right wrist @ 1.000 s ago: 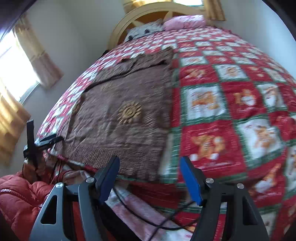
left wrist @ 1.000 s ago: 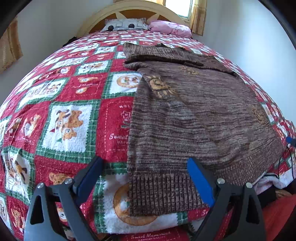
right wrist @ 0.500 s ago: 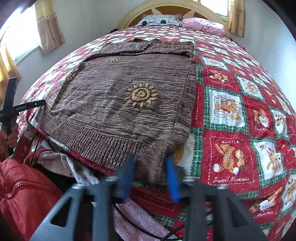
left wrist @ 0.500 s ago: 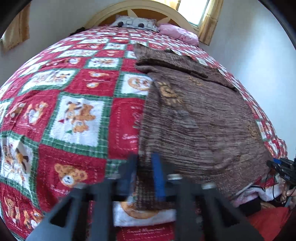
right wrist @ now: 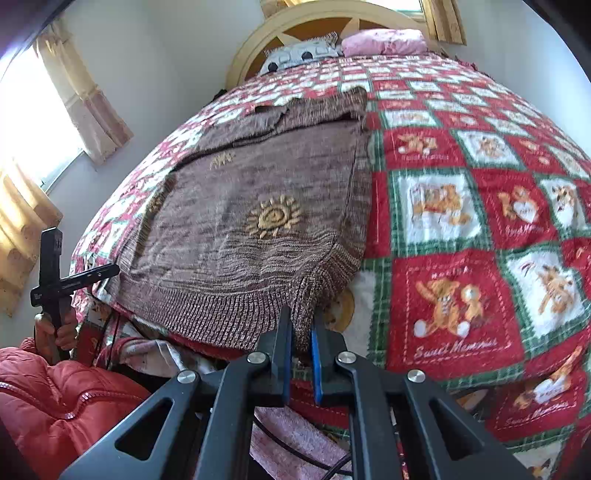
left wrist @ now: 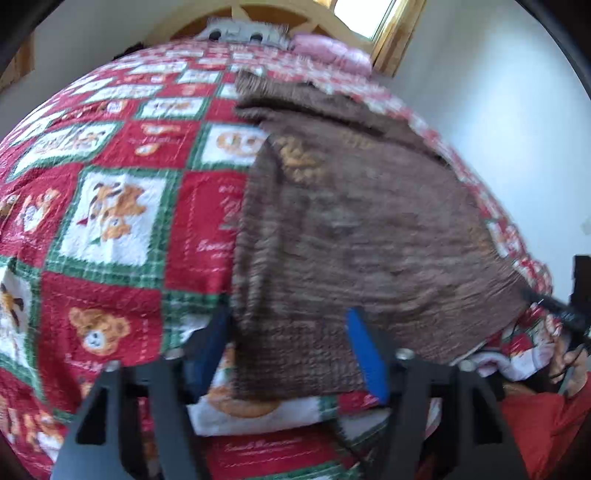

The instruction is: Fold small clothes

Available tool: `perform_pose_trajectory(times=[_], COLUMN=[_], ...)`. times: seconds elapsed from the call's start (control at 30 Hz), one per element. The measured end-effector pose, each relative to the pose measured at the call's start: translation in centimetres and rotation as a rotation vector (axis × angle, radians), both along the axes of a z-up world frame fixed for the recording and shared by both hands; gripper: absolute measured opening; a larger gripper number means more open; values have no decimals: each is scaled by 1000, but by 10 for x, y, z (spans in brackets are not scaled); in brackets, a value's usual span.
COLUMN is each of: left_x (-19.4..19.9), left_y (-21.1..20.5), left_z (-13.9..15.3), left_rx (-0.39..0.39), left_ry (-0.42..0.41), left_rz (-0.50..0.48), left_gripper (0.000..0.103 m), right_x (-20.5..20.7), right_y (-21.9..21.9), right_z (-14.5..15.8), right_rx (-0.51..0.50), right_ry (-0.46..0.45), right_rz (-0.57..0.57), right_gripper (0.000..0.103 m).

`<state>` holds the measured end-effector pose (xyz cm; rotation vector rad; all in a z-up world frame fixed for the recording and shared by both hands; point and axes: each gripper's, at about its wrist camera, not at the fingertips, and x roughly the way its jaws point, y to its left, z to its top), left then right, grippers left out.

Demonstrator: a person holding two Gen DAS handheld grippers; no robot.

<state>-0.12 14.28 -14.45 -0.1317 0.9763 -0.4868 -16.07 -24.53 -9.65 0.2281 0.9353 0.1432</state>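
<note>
Brown marled knit, the sweater (right wrist: 255,225) lies flat on the bed (right wrist: 461,229) along its left side, ribbed hem at the foot edge and sleeve folded across the top toward the headboard (right wrist: 295,22). A tan embroidered sun (right wrist: 273,218) sits near the middle of its front, with a smaller one higher up.

Under it spreads a fleecy quilt of red, white and green plaid squares printed with teddy bears. A grey patterned pillow (right wrist: 299,55) and a pink pillow (right wrist: 384,40) rest against the arched wooden headboard. Yellow curtains (right wrist: 85,92) hang at the window on the left wall. A red padded jacket (right wrist: 55,398) bunches below the foot edge at the near left corner, beside crumpled cloth and a black cable (right wrist: 295,450) that trails under the hem.

The right gripper (right wrist: 301,354) has its blue-padded fingers pressed nearly together, pinching the hem's right corner, which lifts slightly off the quilt.

In the left wrist view, blurred by motion, the left gripper (left wrist: 291,354) is spread wide, its fingers on either side of the sweater's (left wrist: 351,236) ribbed hem corner at the foot edge of the bed (left wrist: 110,206); whether the pads touch the knit I cannot tell. The other gripper's black frame shows at the far right beyond the hem.
</note>
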Motion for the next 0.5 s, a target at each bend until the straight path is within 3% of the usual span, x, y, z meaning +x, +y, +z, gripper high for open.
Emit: perform_pose_trajectory(times=[0.07,0.17,0.2,0.27,0.33,0.4,0.5], left_x=[-1,-6,-6,-4,4,11,9], left_y=[-6,-10,-9,-2,14,29,29], left_z=[-1,-2,-2,-1,-1,-5,-2], left_rx=[30,50,55,49,-27,-132,-141], left_ry=[-12,-43,-49,-42,9,76,90], left_rz=[-5,0,6,31,79,109,122], left_gripper=[75,70,66,33,11,9,7], right_x=[1,4,4,3,3,3,1], right_y=[3,1,1,1,1,1,1], right_z=[-5,-11,-11,-11,-11,-10,-3], right_rx=[-7,-3,0,6,18,26,41], right_ry=[15,26,25,26,27,26,16], right_rz=[4,6,5,0,-6,-5,-4], right_gripper=[8,8,8,8,8,8,8])
